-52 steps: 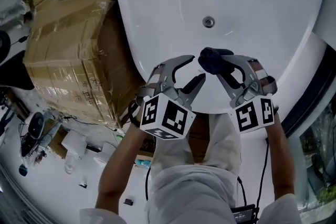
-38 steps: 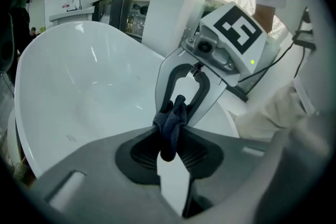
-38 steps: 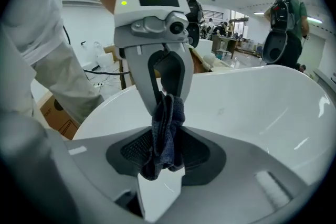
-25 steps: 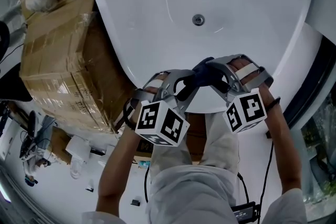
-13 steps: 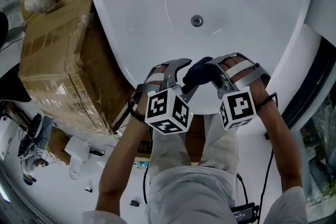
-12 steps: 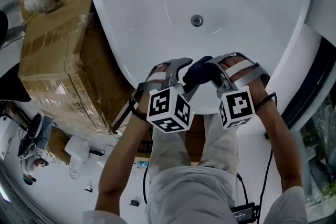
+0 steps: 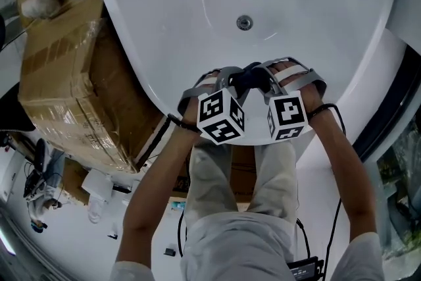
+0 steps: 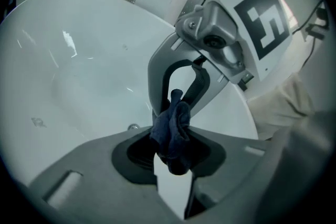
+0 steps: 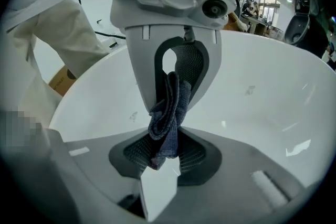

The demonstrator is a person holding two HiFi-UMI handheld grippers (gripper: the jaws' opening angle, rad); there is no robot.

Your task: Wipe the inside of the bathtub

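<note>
Bathtub (image 7: 316, 3): white and glossy, it fills the upper part of the head view, with a round metal drain (image 7: 244, 22) in its floor. A dark blue cloth (image 7: 248, 77) sits above the tub's near end, between the drain and the near rim, bunched into a small wad. Whether it touches the tub's surface cannot be told.

Both claws meet on that wad from opposite sides and point steeply down into the tub. The left gripper (image 8: 173, 164) has just been closing its jaws, and its own view shows them clamped on the cloth, which hangs in folds between them. The right gripper (image 9: 160, 157) has also just closed, and its jaws pinch the same cloth near its lower end. Each gripper view shows the other claw facing it across the fabric.

The two marker cubes, left (image 7: 221, 116) and right (image 7: 287, 118), stand side by side over the near rim. A taped cardboard box (image 7: 66, 95) stands just beside the tub's left edge.
</note>
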